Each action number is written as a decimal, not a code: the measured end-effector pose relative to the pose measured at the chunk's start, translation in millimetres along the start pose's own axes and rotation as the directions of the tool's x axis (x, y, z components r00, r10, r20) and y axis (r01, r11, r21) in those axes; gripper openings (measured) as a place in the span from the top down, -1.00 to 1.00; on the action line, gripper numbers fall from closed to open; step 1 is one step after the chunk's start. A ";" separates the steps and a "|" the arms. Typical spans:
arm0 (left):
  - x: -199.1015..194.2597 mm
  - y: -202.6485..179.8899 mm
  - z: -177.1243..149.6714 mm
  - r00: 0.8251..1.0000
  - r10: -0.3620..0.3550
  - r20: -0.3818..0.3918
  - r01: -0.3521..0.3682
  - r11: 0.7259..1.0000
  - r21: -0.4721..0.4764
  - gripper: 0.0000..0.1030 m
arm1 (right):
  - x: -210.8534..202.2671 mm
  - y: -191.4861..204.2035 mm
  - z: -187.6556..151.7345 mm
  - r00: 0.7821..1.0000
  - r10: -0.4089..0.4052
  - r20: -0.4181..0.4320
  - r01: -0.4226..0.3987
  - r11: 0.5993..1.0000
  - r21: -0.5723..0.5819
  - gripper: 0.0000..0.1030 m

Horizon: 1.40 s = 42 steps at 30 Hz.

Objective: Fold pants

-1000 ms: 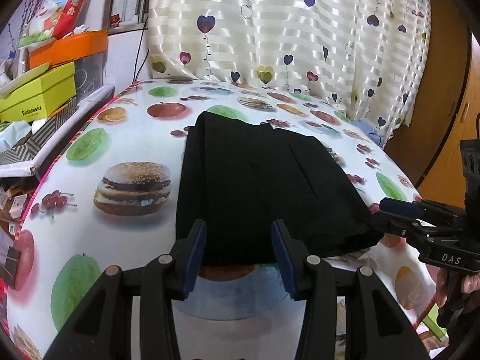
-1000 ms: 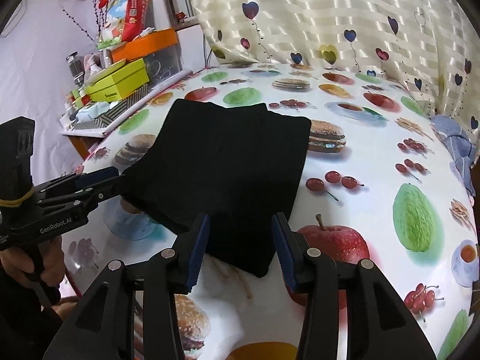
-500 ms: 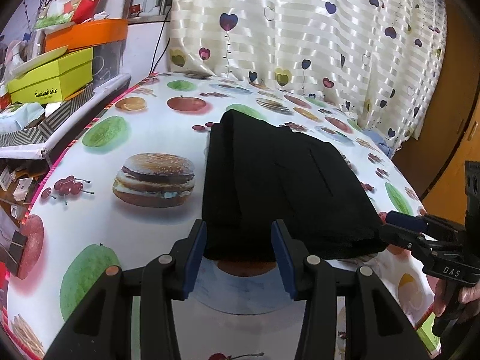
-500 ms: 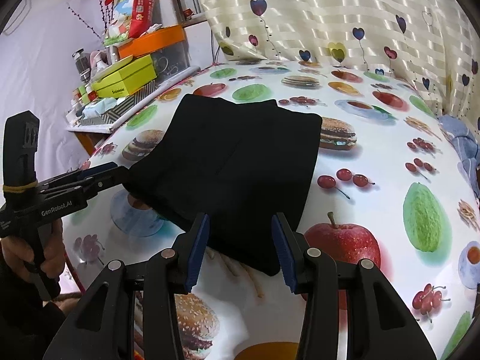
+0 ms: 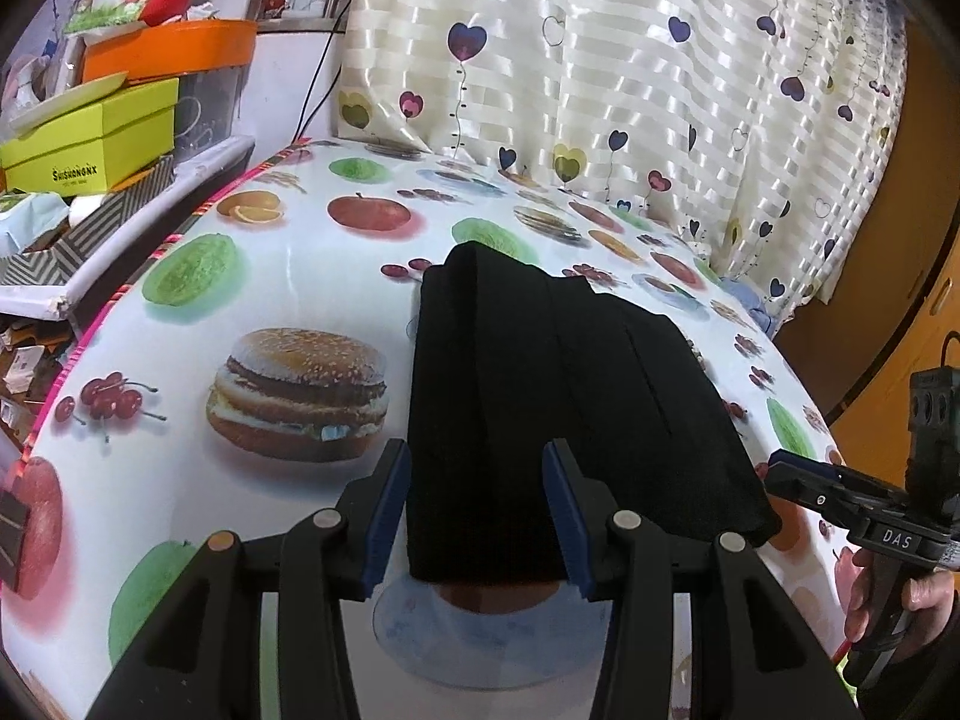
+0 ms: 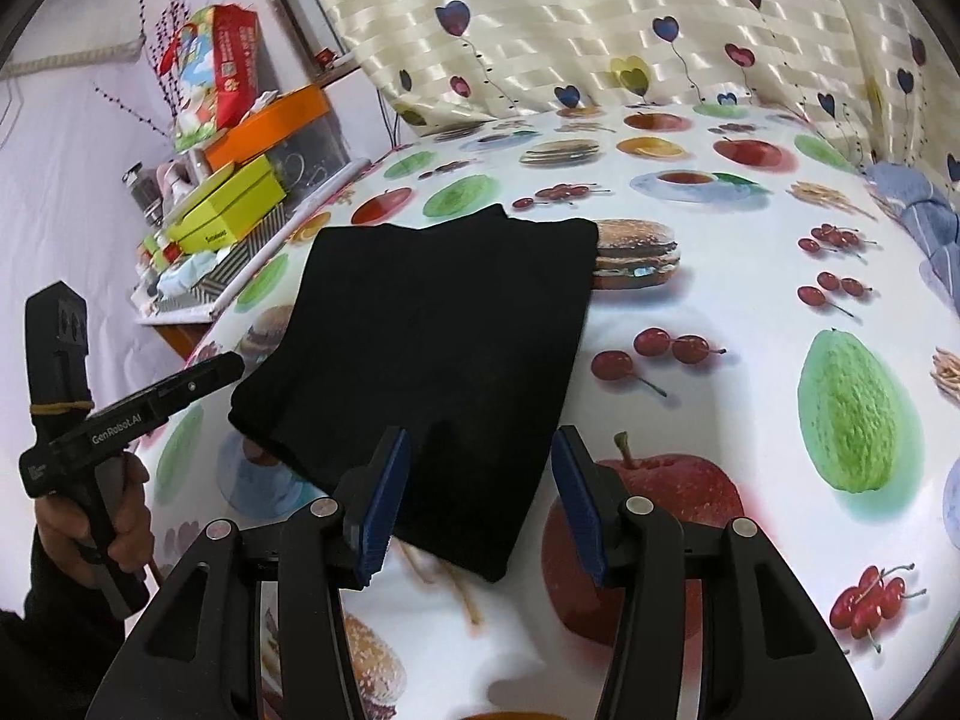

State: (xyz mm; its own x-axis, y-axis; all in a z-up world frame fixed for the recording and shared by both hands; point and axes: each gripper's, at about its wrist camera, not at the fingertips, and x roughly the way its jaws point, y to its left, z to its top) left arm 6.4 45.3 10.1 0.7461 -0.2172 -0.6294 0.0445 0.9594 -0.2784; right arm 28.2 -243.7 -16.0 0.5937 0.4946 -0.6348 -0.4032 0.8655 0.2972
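The left gripper (image 5: 477, 510) has its blue-padded fingers spread apart, nothing between them, poised just short of the near edge of the black pants (image 5: 558, 402); the right gripper (image 6: 480, 495) likewise stands with its pads wide and empty, hovering at the near corner of the same cloth. Seen from the right wrist, the left tool is a dark beak pointing at the left corner of the pants (image 6: 432, 348), close to it, though whether it touches cannot be told. The pants lie folded into a compact dark rectangle, several layers thick, with straight edges, a rounded fold along the near side, and faint lengthwise creases and a seam line across the top; the far end shows stepped layers that do not quite line up. They rest flat on the table (image 5: 180, 348), on a glossy white cloth printed with burgers, apples, cherries and green fruit, partly covering a burger print on the far right side. Beyond the table hangs a striped curtain (image 5: 630, 90) with heart patterns, and to the left stand stacked boxes (image 5: 90, 138), yellow-green and orange
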 end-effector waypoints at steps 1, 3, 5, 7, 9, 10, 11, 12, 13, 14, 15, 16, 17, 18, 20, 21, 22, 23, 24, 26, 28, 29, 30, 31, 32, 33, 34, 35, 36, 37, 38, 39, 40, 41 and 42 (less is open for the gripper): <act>3.1 0.8 1.6 1.000 -0.002 -0.004 0.002 1.000 -0.001 0.06 | 1.7 -1.7 1.9 1.000 0.003 0.000 -0.003 1.000 0.004 0.02; 10.5 2.8 5.6 1.000 -0.008 -0.015 0.008 1.000 -0.007 0.06 | 6.4 -6.6 6.2 1.000 0.014 0.000 -0.014 1.000 0.016 0.02; 16.6 5.1 9.5 0.999 -0.023 -0.024 0.023 1.000 -0.016 0.05 | 11.9 -11.2 9.6 1.000 0.024 -0.007 -0.024 0.999 0.034 0.02; 22.8 7.7 13.8 0.999 -0.030 -0.033 0.029 0.999 -0.030 0.02 | 18.7 -17.3 13.8 0.999 0.038 -0.013 -0.037 0.997 0.063 0.02; 28.9 11.0 18.1 0.998 -0.044 -0.041 0.042 0.998 -0.046 -0.02 | 24.9 -22.2 17.2 0.998 0.057 -0.016 -0.055 0.995 0.085 0.02; 32.8 12.6 20.1 0.998 -0.048 -0.049 0.045 0.998 -0.052 -0.02 | 27.7 -24.4 18.7 0.998 0.062 -0.018 -0.060 0.994 0.094 0.02; 37.1 14.1 21.7 0.997 -0.045 -0.058 0.041 0.997 -0.060 -0.02 | 29.8 -26.4 20.1 0.998 0.065 -0.021 -0.062 0.993 0.099 0.02; 40.5 15.6 22.6 0.997 -0.045 -0.063 0.041 0.997 -0.064 -0.02 | 32.3 -27.7 21.0 0.997 0.069 -0.024 -0.066 0.992 0.104 0.02; 44.2 17.0 23.4 0.996 -0.049 -0.070 0.044 0.997 -0.069 -0.03 | 35.9 -28.3 22.5 0.997 0.075 -0.028 -0.072 0.992 0.108 0.02; 47.8 18.2 23.8 0.995 -0.055 -0.079 0.049 0.996 -0.076 -0.03 | 38.1 -28.9 23.4 0.997 0.077 -0.032 -0.073 0.991 0.111 0.02; 51.0 19.2 24.0 0.994 -0.063 -0.085 0.055 0.995 -0.084 -0.04 | 41.7 -29.6 24.7 0.996 0.078 -0.039 -0.073 0.991 0.115 0.02; 54.3 20.3 24.1 0.993 -0.076 -0.090 0.068 0.993 -0.093 -0.08 | 44.1 -30.3 25.7 0.996 0.081 -0.042 -0.076 0.990 0.118 0.02; 55.3 20.5 24.3 0.993 -0.087 -0.083 0.079 0.992 -0.098 -0.10 | 46.5 -31.1 26.6 0.995 0.086 -0.044 -0.081 0.990 0.119 0.02; 56.4 20.4 25.2 0.993 -0.091 -0.081 0.083 0.992 -0.099 -0.10 | 47.6 -31.6 27.8 0.995 0.092 -0.038 -0.086 0.989 0.120 0.02; 59.2 21.4 27.4 0.991 -0.105 -0.078 0.097 0.990 -0.107 -0.10 | 50.9 -32.0 31.0 0.995 0.097 -0.038 -0.092 0.988 0.124 0.02; 60.9 22.1 28.7 0.990 -0.116 -0.074 0.107 0.988 -0.112 -0.10 | 52.9 -32.6 33.0 0.994 0.103 -0.037 -0.098 0.987 0.127 0.02; 62.3 22.8 29.7 0.989 -0.126 -0.071 0.117 0.986 -0.118 -0.10 | 54.6 -33.3 34.1 0.993 0.109 -0.036 -0.103 0.986 0.131 0.02; 63.5 23.0 30.8 0.989 -0.130 -0.070 0.121 0.985 -0.122 -0.10 | 56.0 -34.2 35.2 0.993 0.116 -0.033 -0.110 0.984 0.139 0.02; 64.1 22.6 31.3 0.989 -0.130 -0.070 0.121 0.985 -0.121 -0.10 | 57.1 -35.5 36.0 0.992 0.124 -0.029 -0.118 0.982 0.150 0.02; 64.3 21.8 31.6 0.989 -0.125 -0.075 0.117 0.987 -0.111 -0.07 | 57.7 -36.8 36.6 0.990 0.138 -0.029 -0.131 0.977 0.170 0.02; 63.6 21.7 30.0 0.987 -0.135 -0.082 0.125 0.985 -0.117 0.05 | 56.9 -34.8 35.4 0.989 0.144 -0.035 -0.136 0.976 0.172 0.02; 62.7 23.2 29.0 0.986 -0.143 -0.084 0.132 0.983 -0.128 0.11 | 56.6 -33.8 34.5 0.988 0.147 -0.038 -0.139 0.976 0.170 0.05; 61.9 25.3 28.2 0.984 -0.155 -0.085 0.142 0.980 -0.142 0.13 | 56.3 -32.9 34.0 0.989 0.146 -0.039 -0.137 0.976 0.166 0.08; 61.1 25.9 26.9 0.983 -0.162 -0.084 0.148 0.977 -0.152 0.17 | 56.6 -32.3 34.0 0.990 0.136 -0.042 -0.128 0.979 0.160 0.14; 61.8 28.1 27.2 0.982 -0.167 -0.083 0.152 0.975 -0.160 0.20 | 57.4 -33.2 35.4 0.990 0.136 -0.044 -0.127 0.979 0.159 0.16; 62.3 29.0 27.2 0.982 -0.170 -0.084 0.155 0.974 -0.166 0.22 | 58.7 -34.0 36.5 0.989 0.139 -0.046 -0.130 0.978 0.161 0.20; 62.8 28.4 26.9 0.982 -0.171 -0.085 0.155 0.973 -0.170 0.26 | 60.7 -35.1 38.5 0.989 0.136 -0.051 -0.126 0.978 0.167 0.34; 63.3 27.6 27.3 0.982 -0.170 -0.087 0.153 0.973 -0.171 0.29 | 62.4 -35.8 39.7 0.990 0.133 -0.055 -0.122 0.978 0.168 0.43; 63.3 26.0 27.8 0.982 -0.165 -0.088 0.149 0.975 -0.166 0.31 | 63.9 -36.1 40.6 0.989 0.134 -0.058 -0.123 0.978 0.170 0.46; 62.6 24.4 27.9 0.983 -0.159 -0.088 0.143 0.976 -0.161 0.34 | 64.9 -36.4 41.3 0.989 0.137 -0.058 -0.125 0.977 0.175 0.54; 61.5 22.8 28.4 0.984 -0.153 -0.086 0.139 0.978 -0.156 0.39 | 64.6 -35.8 41.7 0.989 0.139 -0.055 -0.128 0.976 0.177 0.58; 60.0 21.7 28.6 0.985 -0.149 -0.083 0.135 0.979 -0.151 0.41 | 62.8 -34.6 42.2 0.989 0.137 -0.048 -0.127 0.977 0.173 0.66; 57.9 20.5 29.5 0.986 -0.145 -0.079 0.133 0.980 -0.148 0.45 | 60.9 -33.8 42.5 0.990 0.137 -0.042 -0.127 0.977 0.172 0.71; 56.0 20.1 30.1 0.987 -0.144 -0.076 0.132 0.980 -0.148 0.49 | 58.3 -33.2 43.1 0.990 0.139 -0.033 -0.131 0.976 0.173 0.73; 54.0 19.5 31.0 0.987 -0.143 -0.073 0.131 0.980 -0.147 0.51 | 55.8 -32.4 44.1 0.990 0.142 -0.024 -0.135 0.975 0.174 0.73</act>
State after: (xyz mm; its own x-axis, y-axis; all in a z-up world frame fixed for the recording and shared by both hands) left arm 68.1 57.9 -6.8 0.6818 -0.3649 -0.6340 0.0438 0.8855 -0.4626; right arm 105.1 -240.6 -29.6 0.5137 0.6101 -0.6033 -0.3521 0.7911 0.5002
